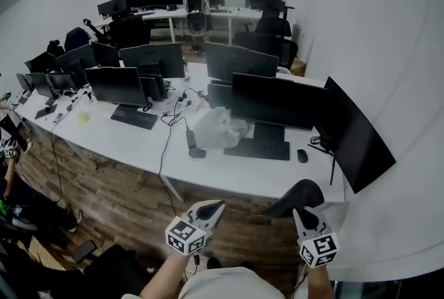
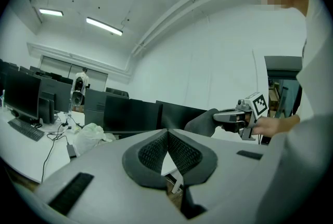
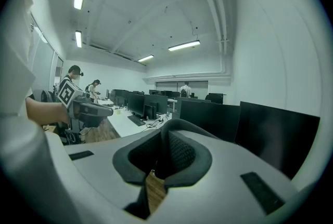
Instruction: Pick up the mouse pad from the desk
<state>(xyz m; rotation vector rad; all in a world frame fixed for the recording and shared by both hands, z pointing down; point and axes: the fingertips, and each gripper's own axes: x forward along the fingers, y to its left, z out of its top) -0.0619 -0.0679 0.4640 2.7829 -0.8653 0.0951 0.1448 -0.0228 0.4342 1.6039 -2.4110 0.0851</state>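
The mouse pad [image 1: 297,194] is a dark, floppy sheet; it hangs in the air in front of the white desk [image 1: 229,174]. My right gripper [image 1: 300,211] is shut on one edge of it. The left gripper view shows the pad [image 2: 200,123] drooping from the right gripper [image 2: 221,116]. In the right gripper view its dark edge [image 3: 188,123] arches up out of the pinched jaws [image 3: 167,137]. My left gripper [image 1: 216,208] hovers to the left of the pad, apart from it. Its jaws [image 2: 167,133] are shut with nothing between them.
On the desk lie a black keyboard [image 1: 258,148], a mouse [image 1: 302,156], a second mouse [image 1: 197,152] and a white plastic bag [image 1: 218,127], with monitors [image 1: 274,102] behind. A big monitor [image 1: 354,134] stands at the right. Wooden floor [image 1: 132,200] lies below.
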